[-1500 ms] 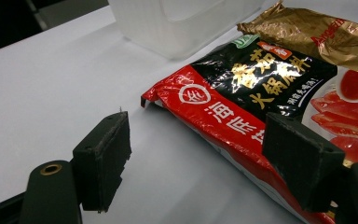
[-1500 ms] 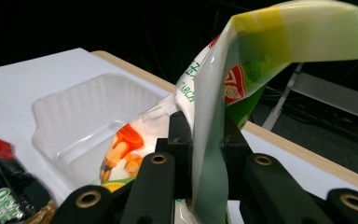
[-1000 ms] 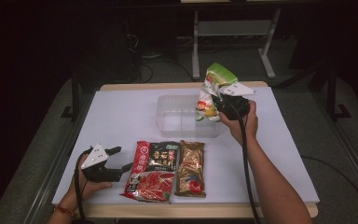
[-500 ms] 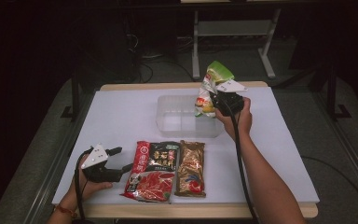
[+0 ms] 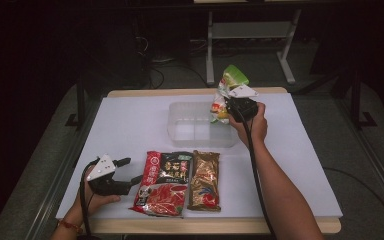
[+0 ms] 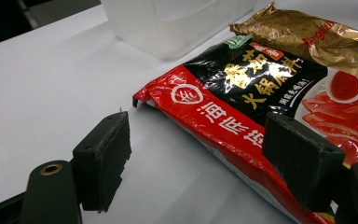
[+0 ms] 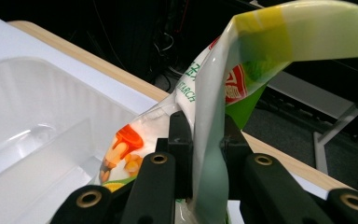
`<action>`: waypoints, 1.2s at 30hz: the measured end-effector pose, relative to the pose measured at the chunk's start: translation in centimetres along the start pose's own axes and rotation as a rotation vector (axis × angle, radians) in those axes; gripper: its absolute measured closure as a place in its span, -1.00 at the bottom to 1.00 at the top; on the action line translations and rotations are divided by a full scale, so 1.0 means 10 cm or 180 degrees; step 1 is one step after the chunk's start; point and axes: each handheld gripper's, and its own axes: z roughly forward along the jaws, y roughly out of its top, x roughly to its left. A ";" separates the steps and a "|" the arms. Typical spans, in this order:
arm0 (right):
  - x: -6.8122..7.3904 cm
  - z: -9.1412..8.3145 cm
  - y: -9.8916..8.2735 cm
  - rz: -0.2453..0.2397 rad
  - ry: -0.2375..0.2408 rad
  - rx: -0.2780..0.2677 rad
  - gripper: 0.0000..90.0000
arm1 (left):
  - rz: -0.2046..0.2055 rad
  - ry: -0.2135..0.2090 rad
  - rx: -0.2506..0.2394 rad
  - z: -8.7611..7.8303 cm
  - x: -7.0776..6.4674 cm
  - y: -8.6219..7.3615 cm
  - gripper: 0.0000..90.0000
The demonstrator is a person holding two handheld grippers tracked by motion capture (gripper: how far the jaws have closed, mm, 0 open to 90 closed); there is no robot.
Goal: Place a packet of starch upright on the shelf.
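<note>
My right gripper is shut on a green and white starch packet, holding it upright over the right end of the clear plastic tub; the packet's lower end hangs just inside the tub's rim. My left gripper rests open on the table at the front left, with the corner of a red and black hot-pot packet lying between its jaws, untouched by the pads. A gold packet lies right of the red one.
A white sheet covers the wooden table. Beyond the far edge are dark floor, cables and a metal stand. Bare table lies left of the tub and along the right side.
My right hand has carried the starch packet a little left and down, toward the tub's right end. The left gripper and the two front packets have kept still.
</note>
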 end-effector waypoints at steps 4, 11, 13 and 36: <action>0.02 0.02 0.00 -0.0047 -0.0038 -0.0001 0.75 | 0.0000 0.0000 0.0006 0.00 0.00 0.00 -0.48; 0.05 0.01 0.00 -0.0128 -0.0074 -0.0015 0.75 | -0.0001 -0.0011 -0.0008 0.00 -0.01 0.00 -0.48; 0.09 0.02 0.00 -0.0196 -0.0071 -0.0003 0.75 | 0.0008 -0.0015 0.0012 0.01 -0.01 0.00 -0.48; 0.36 -0.01 -0.24 -0.0496 -0.0242 -0.0058 0.76 | 0.0046 -0.0093 0.0001 0.02 -0.04 0.01 -0.49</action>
